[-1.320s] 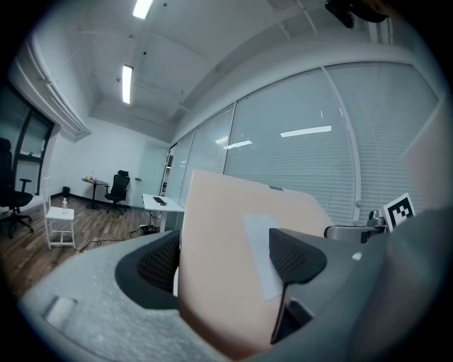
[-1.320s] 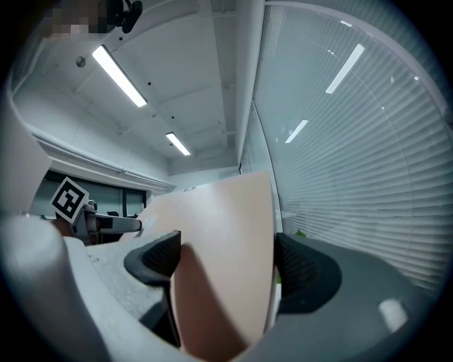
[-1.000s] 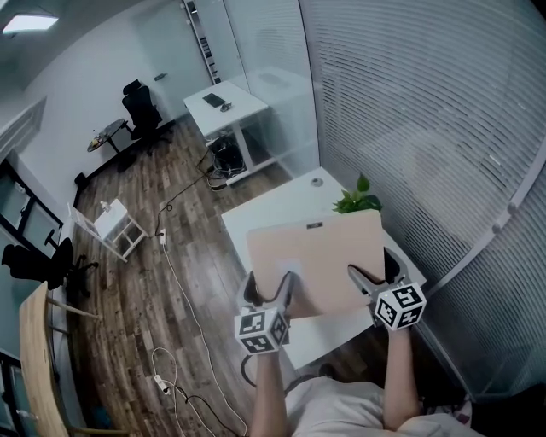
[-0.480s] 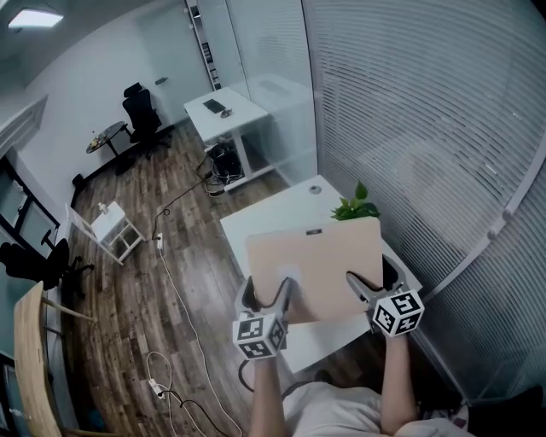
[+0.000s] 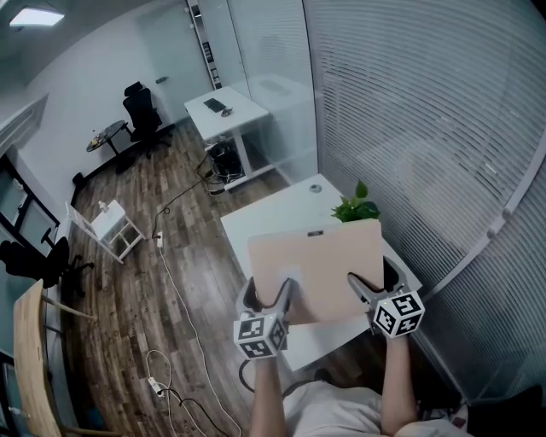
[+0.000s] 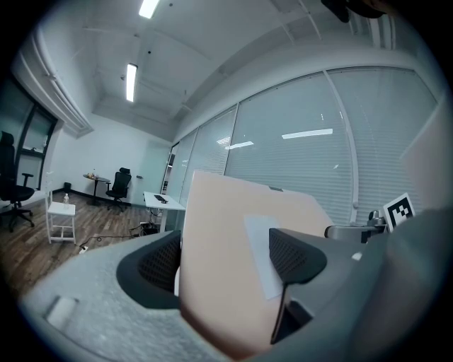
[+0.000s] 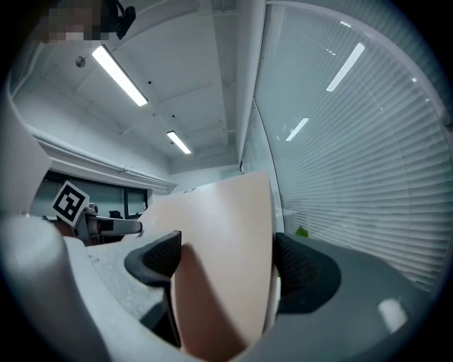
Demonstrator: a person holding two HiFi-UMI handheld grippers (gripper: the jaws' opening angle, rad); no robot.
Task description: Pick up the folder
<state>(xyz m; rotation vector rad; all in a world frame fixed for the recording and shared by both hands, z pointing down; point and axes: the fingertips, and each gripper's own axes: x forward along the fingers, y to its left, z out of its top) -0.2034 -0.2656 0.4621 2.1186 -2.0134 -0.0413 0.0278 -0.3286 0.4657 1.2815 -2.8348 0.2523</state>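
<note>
Left claw (image 5: 270,296): jaws clamped on near-left edge of folder (image 5: 320,260), pale label patch beside its right jaw. Right claw (image 5: 372,286): jaws clamped on near-right edge of same folder. Folder tan, spans between both claws, tilted up ahead of them, over white table (image 5: 266,218). Just past folder's far edge: green plant (image 5: 356,203). Right of claws: wall of blinds (image 5: 426,128). Far ahead-left: second table (image 5: 226,107), black office chair (image 5: 139,106).

Wood floor (image 5: 136,282); white desk (image 5: 243,109); black chair (image 5: 141,109); blinds (image 5: 426,111) along glass wall; ceiling light (image 5: 36,17).
</note>
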